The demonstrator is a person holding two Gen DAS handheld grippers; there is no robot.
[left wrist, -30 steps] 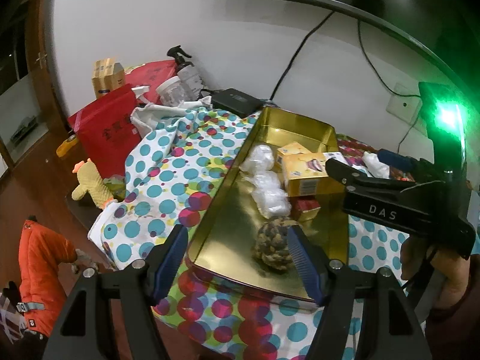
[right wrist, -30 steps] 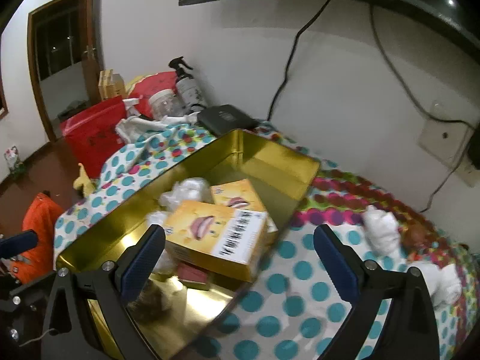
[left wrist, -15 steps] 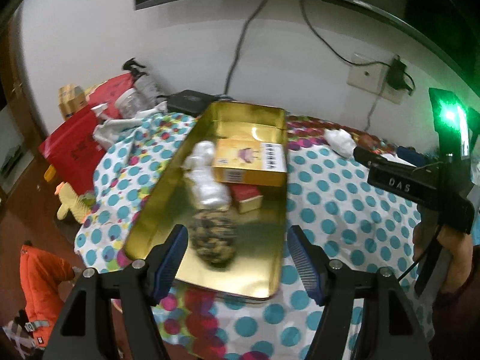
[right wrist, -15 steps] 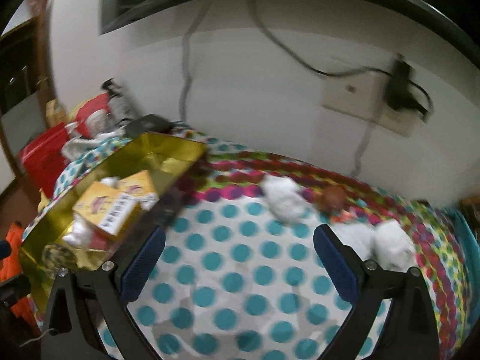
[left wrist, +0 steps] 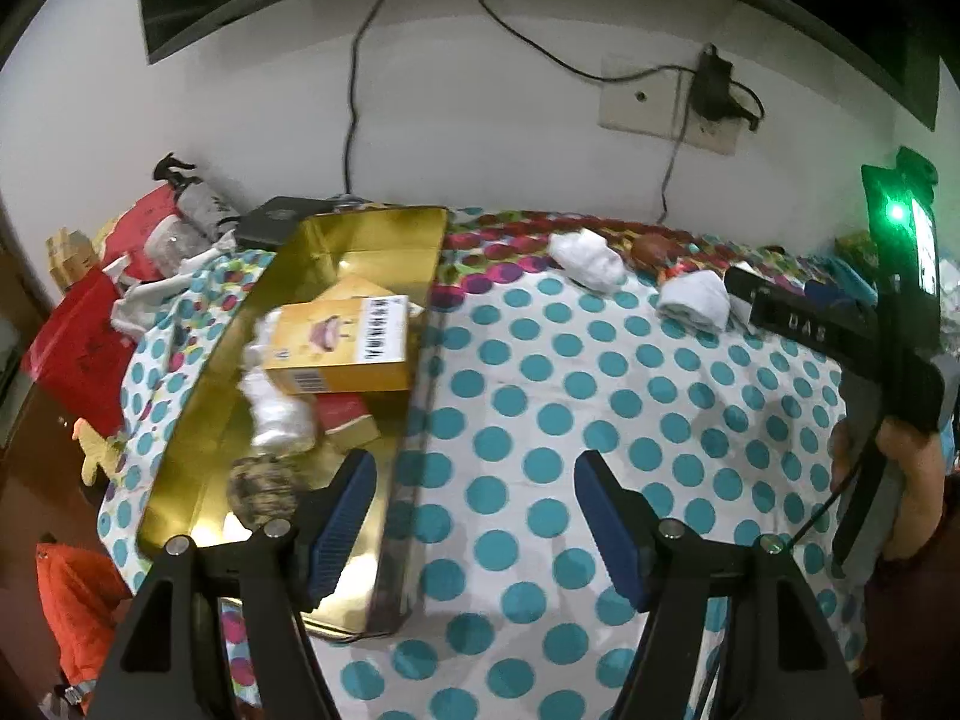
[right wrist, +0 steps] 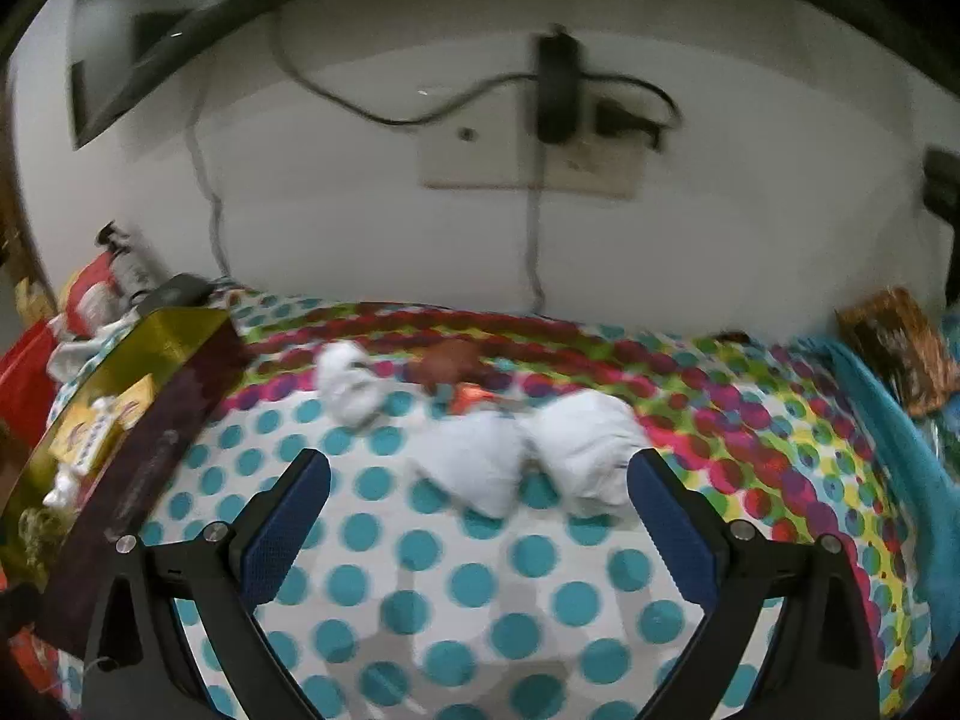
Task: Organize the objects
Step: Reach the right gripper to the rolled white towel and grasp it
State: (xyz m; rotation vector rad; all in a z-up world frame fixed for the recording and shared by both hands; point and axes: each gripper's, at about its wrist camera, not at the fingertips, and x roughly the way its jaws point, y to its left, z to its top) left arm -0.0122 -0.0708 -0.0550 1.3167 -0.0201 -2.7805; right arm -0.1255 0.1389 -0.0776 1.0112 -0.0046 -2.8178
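Left claw [left wrist: 474,516] and right claw [right wrist: 480,516] gape wide, empty, above the dotted cloth [right wrist: 468,588].

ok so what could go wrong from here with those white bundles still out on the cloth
1. The two white bundles lie pressed together ahead of the open right gripper; closing on one may drag or half-catch the other.
2. A small brown thing sits just behind them and could get knocked toward the wall.
3. The gold tin already looks crowded around the yellow box, so another bundle may perch on top and roll out.
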